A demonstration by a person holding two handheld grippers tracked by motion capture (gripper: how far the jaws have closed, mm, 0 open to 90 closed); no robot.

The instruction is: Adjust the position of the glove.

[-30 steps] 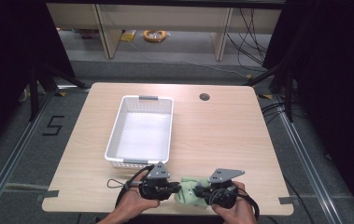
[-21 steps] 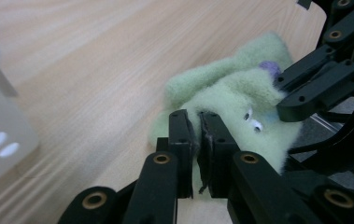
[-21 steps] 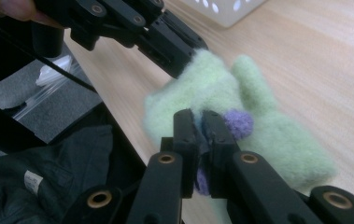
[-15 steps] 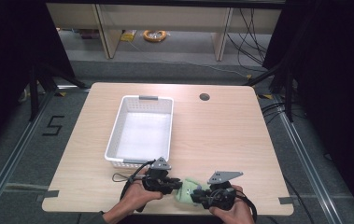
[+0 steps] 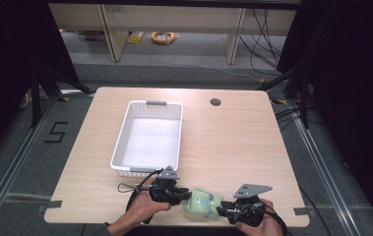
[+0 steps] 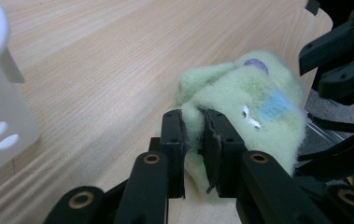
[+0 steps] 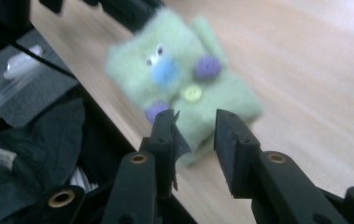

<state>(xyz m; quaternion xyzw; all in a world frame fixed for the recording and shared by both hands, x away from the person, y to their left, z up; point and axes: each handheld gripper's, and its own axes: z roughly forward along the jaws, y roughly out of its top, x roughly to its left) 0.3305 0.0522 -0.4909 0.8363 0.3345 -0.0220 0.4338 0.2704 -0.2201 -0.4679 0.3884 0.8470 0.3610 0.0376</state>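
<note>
At the lower middle of the high view, the green plush toy [image 5: 202,202] lay on the tabletop [image 5: 233,142] between the 2 tools, the left tool [image 6: 194,135] pinching its edge, the right tool [image 7: 196,128], jaws just parting, loose beside its other end.

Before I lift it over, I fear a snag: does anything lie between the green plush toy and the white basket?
Nothing visible: only bare table separates the green plush toy from the white basket.
</note>
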